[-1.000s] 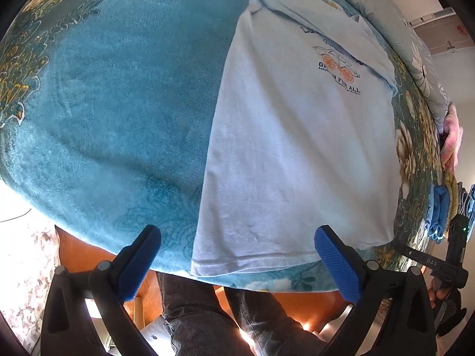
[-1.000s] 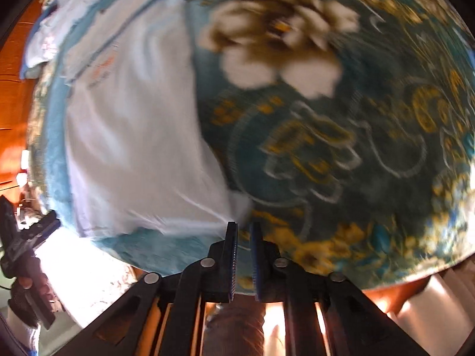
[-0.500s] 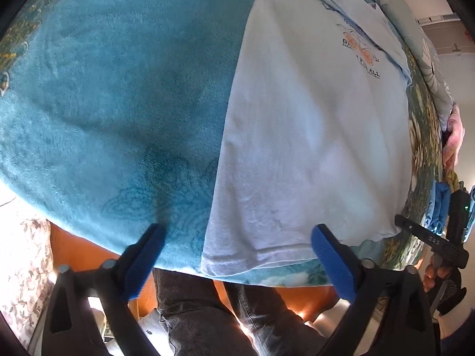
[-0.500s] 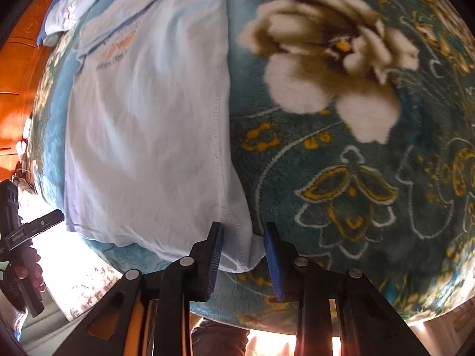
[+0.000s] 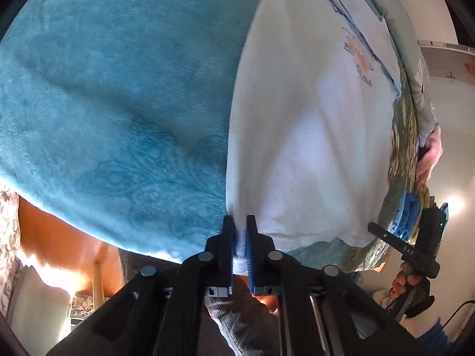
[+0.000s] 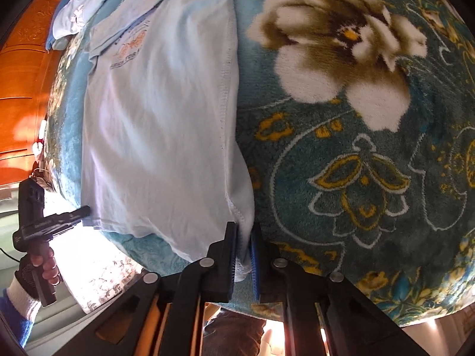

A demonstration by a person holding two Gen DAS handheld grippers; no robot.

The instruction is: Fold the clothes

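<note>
A pale blue T-shirt (image 5: 311,124) with an orange chest print lies flat on a teal blanket (image 5: 112,95), its hem toward me. My left gripper (image 5: 240,237) is shut on the shirt's near left hem corner. The shirt also shows in the right wrist view (image 6: 160,136). My right gripper (image 6: 244,243) is shut on the near right hem corner, where the stitched side seam ends. Each gripper appears in the other's view, at the far hem corner: the right gripper (image 5: 409,222) and the left gripper (image 6: 44,225).
The blanket (image 6: 356,154) has a large white and brown flower pattern on the right side. More pale blue clothes (image 6: 74,14) lie beyond the shirt's collar. An orange wooden headboard (image 6: 20,89) stands at the left. The bed edge and my legs are just below the grippers.
My left gripper moved right to the hem corner and shut on it; it was wide open before. My right gripper, partly open half a second ago, has shut on the right corner.
</note>
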